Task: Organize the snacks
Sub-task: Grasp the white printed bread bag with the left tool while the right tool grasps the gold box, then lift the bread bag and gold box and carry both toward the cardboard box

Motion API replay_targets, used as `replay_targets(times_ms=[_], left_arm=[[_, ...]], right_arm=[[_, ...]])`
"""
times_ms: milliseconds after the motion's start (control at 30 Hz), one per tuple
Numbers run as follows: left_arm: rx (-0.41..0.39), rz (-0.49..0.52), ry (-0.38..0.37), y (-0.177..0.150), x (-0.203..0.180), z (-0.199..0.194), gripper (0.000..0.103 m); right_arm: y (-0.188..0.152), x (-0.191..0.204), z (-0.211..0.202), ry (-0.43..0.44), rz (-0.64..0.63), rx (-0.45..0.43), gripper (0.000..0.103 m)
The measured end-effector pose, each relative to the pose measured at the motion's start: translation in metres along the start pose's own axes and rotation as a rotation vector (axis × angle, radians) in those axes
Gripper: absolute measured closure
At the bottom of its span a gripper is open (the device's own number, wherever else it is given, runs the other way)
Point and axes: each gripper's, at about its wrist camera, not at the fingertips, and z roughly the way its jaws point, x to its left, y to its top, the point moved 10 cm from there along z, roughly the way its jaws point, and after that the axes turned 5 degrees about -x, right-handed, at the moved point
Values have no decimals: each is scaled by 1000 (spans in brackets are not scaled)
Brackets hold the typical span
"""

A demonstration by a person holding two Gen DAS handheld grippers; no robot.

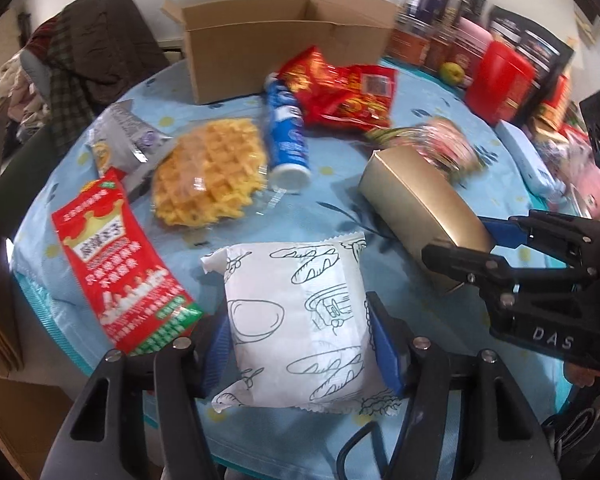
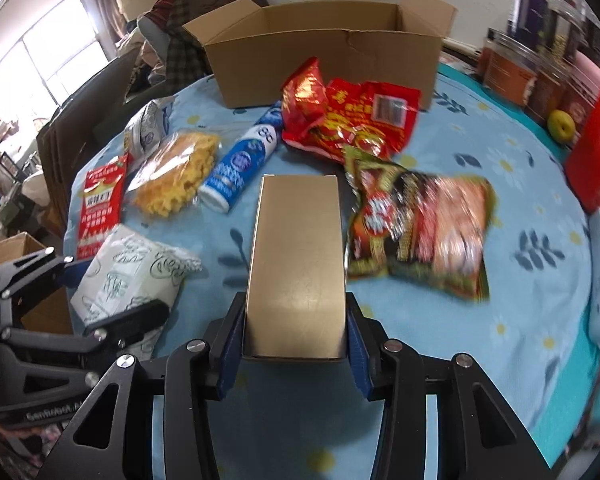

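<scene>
A white bread packet (image 1: pixel 300 320) with line drawings lies on the blue tablecloth (image 1: pixel 324 216). My left gripper (image 1: pixel 300 344) has a blue pad against each of its sides. A gold box (image 2: pixel 296 248) lies lengthwise between the pads of my right gripper (image 2: pixel 296 344), which touch both its long sides. In the left wrist view the right gripper (image 1: pixel 456 240) holds the gold box (image 1: pixel 420 204) at its near end. In the right wrist view the left gripper (image 2: pixel 116 284) sits on the white packet (image 2: pixel 128 276). An open cardboard box (image 2: pixel 324 60) stands at the back.
Loose on the cloth are a waffle pack (image 1: pixel 210 172), a blue bottle (image 1: pixel 286 136), a red crinkly bag (image 1: pixel 344 92), a red sachet (image 1: pixel 116 264), a silver packet (image 1: pixel 124 140) and a noodle packet (image 2: pixel 420 224). A red tin (image 1: pixel 500 80), jars (image 1: pixel 432 12) and an apple (image 2: pixel 562 124) line the right.
</scene>
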Motion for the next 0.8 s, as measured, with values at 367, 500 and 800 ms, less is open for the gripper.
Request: replay_targets(times_ms=[367, 500, 800], left_arm=[[78, 84, -81, -16, -37, 11, 42], [76, 149, -41, -18, -45, 14, 38], [21, 159, -16, -11, -45, 19, 44]], right_arm=[[-47, -12, -34, -30, 63, 18, 57], [-49, -15, -32, -41, 72, 17, 54], [-38, -17, -14, -37, 60, 19, 40]])
